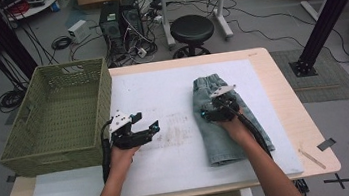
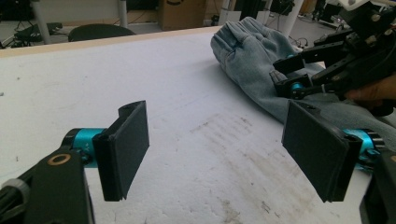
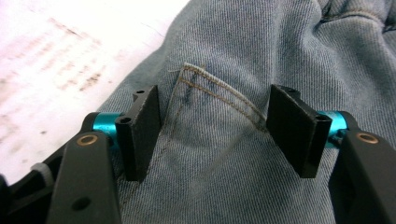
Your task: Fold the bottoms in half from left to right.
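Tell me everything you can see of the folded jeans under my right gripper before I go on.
The jeans are light blue, faded denim, folded lengthwise into a long narrow stack on the white mat, right of centre, gathered waistband toward the far edge and leg ends toward the person. In the right gripper view a back pocket with tan stitching faces up. The right gripper sits over the cloth with open jaws either side of that pocket's top edge; whether the pads press the fabric I cannot tell. The left gripper is clear of them.

Jeans [image 1: 226,122] right on mat [image 1: 162,94], basket [image 1: 58,112] at table's [image 1: 283,99] left edge
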`<state>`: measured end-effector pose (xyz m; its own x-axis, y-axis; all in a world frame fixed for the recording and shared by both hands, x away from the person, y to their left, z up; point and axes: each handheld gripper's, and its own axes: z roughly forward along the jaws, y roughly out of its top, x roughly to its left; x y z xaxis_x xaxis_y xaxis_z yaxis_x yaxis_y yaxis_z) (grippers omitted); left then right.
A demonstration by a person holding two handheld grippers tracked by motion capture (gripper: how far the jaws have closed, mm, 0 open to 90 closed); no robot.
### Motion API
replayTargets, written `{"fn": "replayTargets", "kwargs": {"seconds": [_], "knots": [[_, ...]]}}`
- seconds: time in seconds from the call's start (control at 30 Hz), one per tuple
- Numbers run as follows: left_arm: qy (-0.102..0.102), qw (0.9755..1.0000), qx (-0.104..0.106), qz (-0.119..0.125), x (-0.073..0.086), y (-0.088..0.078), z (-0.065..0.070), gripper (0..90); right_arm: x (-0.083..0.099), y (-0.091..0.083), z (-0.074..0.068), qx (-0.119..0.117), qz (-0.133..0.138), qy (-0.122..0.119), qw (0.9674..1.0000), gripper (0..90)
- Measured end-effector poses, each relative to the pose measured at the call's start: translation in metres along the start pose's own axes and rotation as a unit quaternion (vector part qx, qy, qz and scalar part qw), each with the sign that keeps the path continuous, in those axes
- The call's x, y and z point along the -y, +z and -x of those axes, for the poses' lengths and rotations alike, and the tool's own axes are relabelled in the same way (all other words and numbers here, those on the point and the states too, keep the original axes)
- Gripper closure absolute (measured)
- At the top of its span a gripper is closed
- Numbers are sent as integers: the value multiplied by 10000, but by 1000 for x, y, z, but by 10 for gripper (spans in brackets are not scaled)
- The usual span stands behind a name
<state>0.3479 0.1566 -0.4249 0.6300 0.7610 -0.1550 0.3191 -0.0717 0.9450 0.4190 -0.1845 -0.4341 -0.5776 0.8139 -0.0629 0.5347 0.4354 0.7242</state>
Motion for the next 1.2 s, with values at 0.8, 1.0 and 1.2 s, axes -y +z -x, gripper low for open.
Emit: {"fn": "replayTargets", "kwargs": {"seconds": [0.8, 1.0, 1.2], "knots": [[-84, 10000, -39, 37, 7, -15, 8, 231, 29, -45, -9, -372, 546, 365, 9971, 392], [-82, 10000, -15, 32, 8, -15, 12, 231, 42, -47, -6, -254, 245, 284, 9990, 398], [-71, 10000, 3, 28, 8, -14, 13, 231, 43, -41, -13, -149, -68, 52, 9999, 387]]}}
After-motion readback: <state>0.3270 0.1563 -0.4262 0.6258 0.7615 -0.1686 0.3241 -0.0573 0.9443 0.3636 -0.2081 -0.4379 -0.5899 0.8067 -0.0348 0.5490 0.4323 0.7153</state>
